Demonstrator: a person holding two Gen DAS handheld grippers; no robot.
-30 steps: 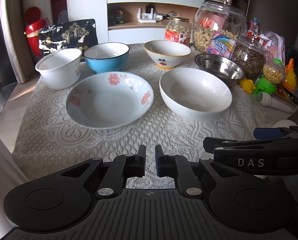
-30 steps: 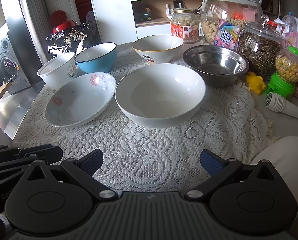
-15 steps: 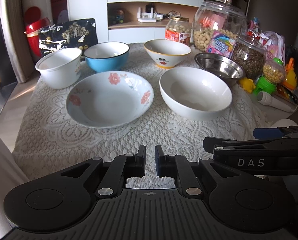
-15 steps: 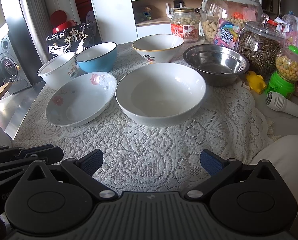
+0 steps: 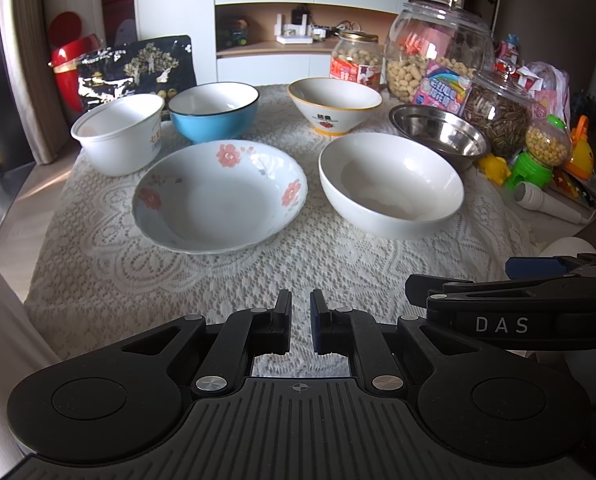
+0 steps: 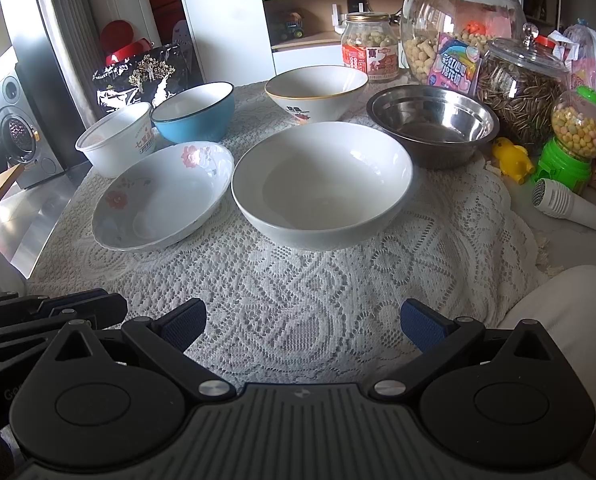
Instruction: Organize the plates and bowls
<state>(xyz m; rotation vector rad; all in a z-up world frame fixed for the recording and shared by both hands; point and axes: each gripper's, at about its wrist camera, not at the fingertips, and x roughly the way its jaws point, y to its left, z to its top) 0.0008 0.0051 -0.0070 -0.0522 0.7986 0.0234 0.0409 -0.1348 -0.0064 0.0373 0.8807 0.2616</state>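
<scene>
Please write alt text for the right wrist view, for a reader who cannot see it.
Six empty dishes sit on a lace tablecloth: a large white bowl in the centre, with a floral plate beside it. The right tool is open near the table's front edge, holding nothing.

Shiny steel bowl (image 6: 434, 124), lace tablecloth (image 6: 318, 292)

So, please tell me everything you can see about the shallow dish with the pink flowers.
The floral dish is a wide, shallow, glossy white bowl, apparently ceramic, with pink flowers and faint grey leaves printed inside near the rim. It is empty and sits upright on the lace tablecloth. The plain white bowl stands beside it; in the right wrist view their rims look very close, contact unclear. The blue bowl and a white cup-shaped bowl stand behind it. No tool touches it.
</scene>
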